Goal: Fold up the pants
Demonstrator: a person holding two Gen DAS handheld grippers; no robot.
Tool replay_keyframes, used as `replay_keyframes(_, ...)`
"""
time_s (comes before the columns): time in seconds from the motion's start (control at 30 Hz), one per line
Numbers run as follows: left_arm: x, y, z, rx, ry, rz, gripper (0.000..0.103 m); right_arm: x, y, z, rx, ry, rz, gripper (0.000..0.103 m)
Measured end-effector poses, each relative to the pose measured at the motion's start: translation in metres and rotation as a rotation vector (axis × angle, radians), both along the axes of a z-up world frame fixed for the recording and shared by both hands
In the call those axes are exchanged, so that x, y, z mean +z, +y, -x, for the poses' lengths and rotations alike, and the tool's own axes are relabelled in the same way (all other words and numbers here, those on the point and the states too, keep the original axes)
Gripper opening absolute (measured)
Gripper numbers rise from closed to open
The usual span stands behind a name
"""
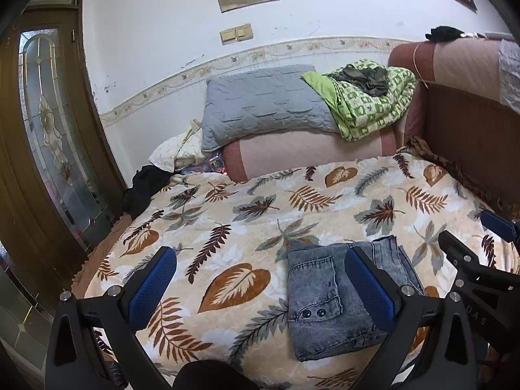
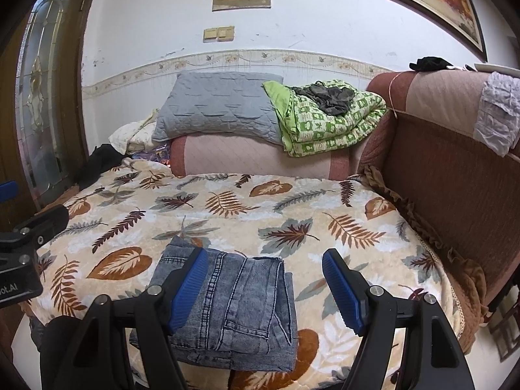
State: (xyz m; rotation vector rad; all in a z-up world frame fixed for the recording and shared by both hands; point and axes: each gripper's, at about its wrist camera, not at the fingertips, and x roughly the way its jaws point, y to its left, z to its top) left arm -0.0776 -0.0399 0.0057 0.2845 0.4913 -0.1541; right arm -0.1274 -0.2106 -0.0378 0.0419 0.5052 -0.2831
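Stonewashed denim pants (image 2: 234, 305) lie folded, seemingly square, on plush leaf-print blanket (image 2: 292, 201); both grippers (image 1: 260, 289) (image 2: 265, 289) spread, empty.

Left gripper (image 2: 19, 260) body reads "ot.AI".

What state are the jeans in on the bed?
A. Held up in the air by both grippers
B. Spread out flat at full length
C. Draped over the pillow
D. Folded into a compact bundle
D: the jeans lie as a small layered bundle on the leaf-print blanket, with both grippers open and empty.
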Motion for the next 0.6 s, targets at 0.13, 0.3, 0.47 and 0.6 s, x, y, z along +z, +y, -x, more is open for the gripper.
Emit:
replay_keyframes(0.13, -0.005, -0.004, -0.002, -0.003, 0.011, -0.011, 0.103, -0.004, -0.005, -0.001, -0.003, 0.007, -0.016, 0.076)
replay_keyframes(0.3, -0.009, -0.005, -0.006, 0.003, 0.022, -0.019, 0.103, -0.009, -0.006, -0.004, 0.0, 0.017, -0.022, 0.076)
replay_keyframes(0.47, -0.017, -0.006, -0.009, 0.008, 0.04, -0.03, 0.103, -0.016, -0.007, -0.008, 0.004, 0.035, -0.03, 0.076)
replay_keyframes(0.6, -0.02, -0.007, -0.012, 0.012, 0.047, -0.03, 0.103, -0.02, -0.008, -0.01, 0.006, 0.045, -0.035, 0.076)
